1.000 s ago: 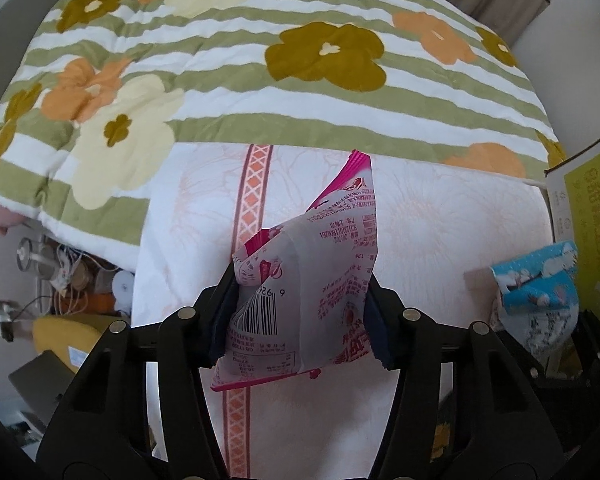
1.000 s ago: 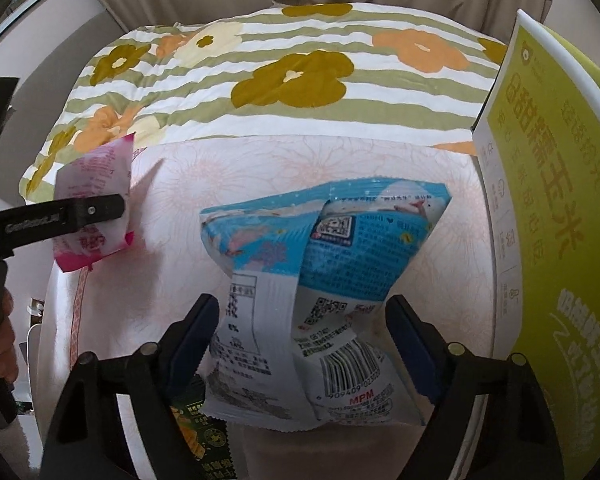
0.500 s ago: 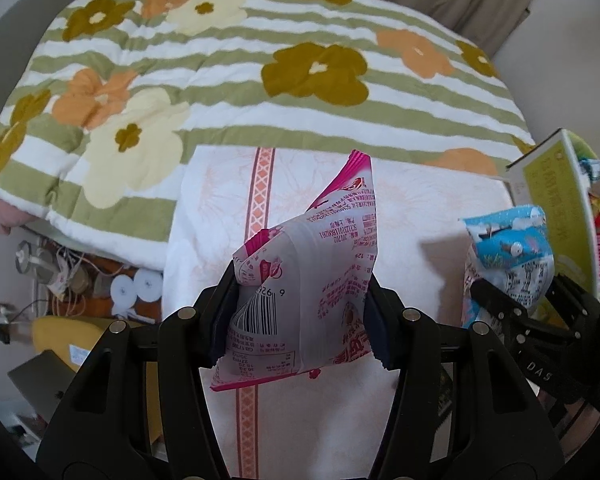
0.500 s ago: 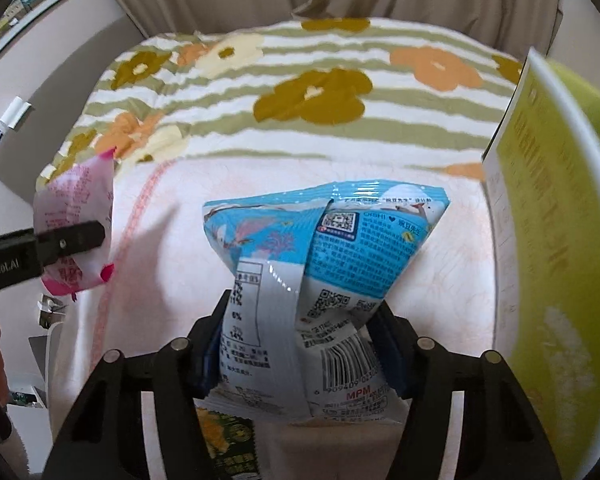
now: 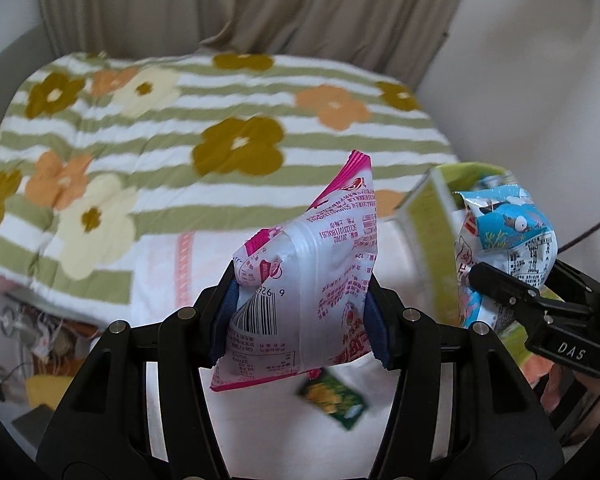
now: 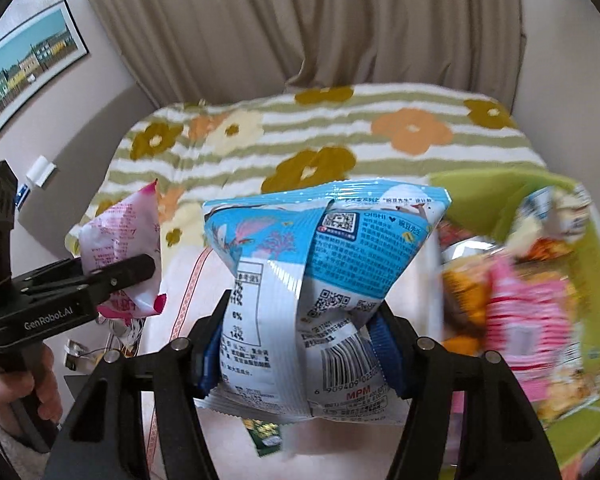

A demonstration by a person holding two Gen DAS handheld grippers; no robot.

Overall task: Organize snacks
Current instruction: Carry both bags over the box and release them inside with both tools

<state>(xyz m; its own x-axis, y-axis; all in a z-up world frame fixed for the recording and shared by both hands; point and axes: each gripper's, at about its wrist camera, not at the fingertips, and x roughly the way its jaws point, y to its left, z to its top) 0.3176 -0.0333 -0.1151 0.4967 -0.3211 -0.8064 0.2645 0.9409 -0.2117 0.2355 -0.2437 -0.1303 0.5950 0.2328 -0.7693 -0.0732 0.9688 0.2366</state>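
Left tongs [image 5: 300, 312] clamped on a pink-and-white snack bag [image 5: 312, 280], blue pads pressing both its sides, bag standing up between the fingers, lifted clear above the bed. Right tongs [image 6: 300, 352] closed on a blue-and-white snack bag [image 6: 320, 272], pads squeezing its lower part, barcode end nearest the camera, also held in the air. From the right wrist view, left tongs [image 6: 116, 280] off to the left with the pink bag [image 6: 120, 248] in its grip, a hand [image 6: 40, 380] on the handle below. To the right, a green box [image 6: 572, 200] with open flap, holding several snack packs, blurred. Below both bags, a small dark-green packet [image 5: 334, 398] lying flat on the pale pink sheet [image 5: 160, 272]. Beyond, a striped floral quilt [image 5: 180, 128], beige curtains [image 6: 300, 20] behind.
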